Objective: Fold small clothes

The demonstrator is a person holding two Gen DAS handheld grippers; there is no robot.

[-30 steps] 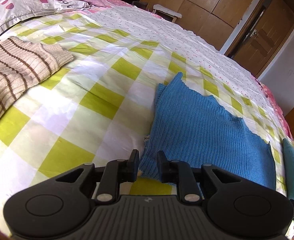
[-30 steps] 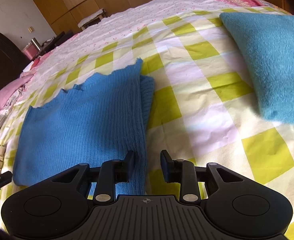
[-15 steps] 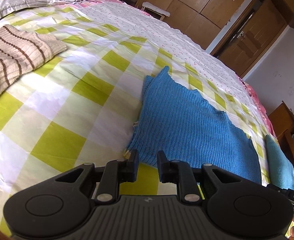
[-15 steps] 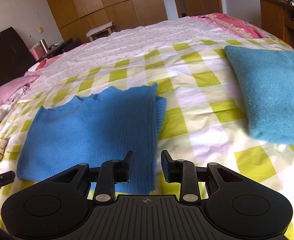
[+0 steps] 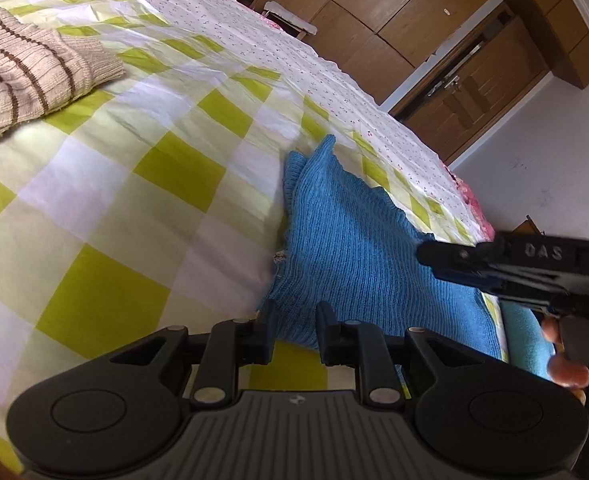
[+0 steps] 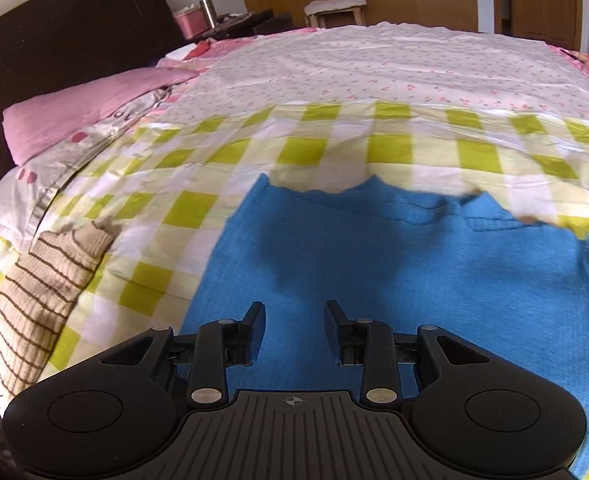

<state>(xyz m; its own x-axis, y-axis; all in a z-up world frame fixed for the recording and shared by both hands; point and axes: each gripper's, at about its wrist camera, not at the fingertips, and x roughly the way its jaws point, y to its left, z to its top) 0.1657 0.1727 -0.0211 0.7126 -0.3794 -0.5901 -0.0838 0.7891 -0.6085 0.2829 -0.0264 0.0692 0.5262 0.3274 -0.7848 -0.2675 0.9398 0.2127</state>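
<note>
Covering the bed (image 6: 334, 152), a green-and-white checked sheet carries the blue knit garment (image 6: 394, 272), lying flat near the front edge. A striped beige sweater (image 5: 26, 76) lies well apart to its left. The right hand-held gripper (image 6: 293, 332) hangs over the blue knit, jaws apart and empty; the left hand-held gripper (image 5: 294, 334), also parted, points at its near corner.
</note>
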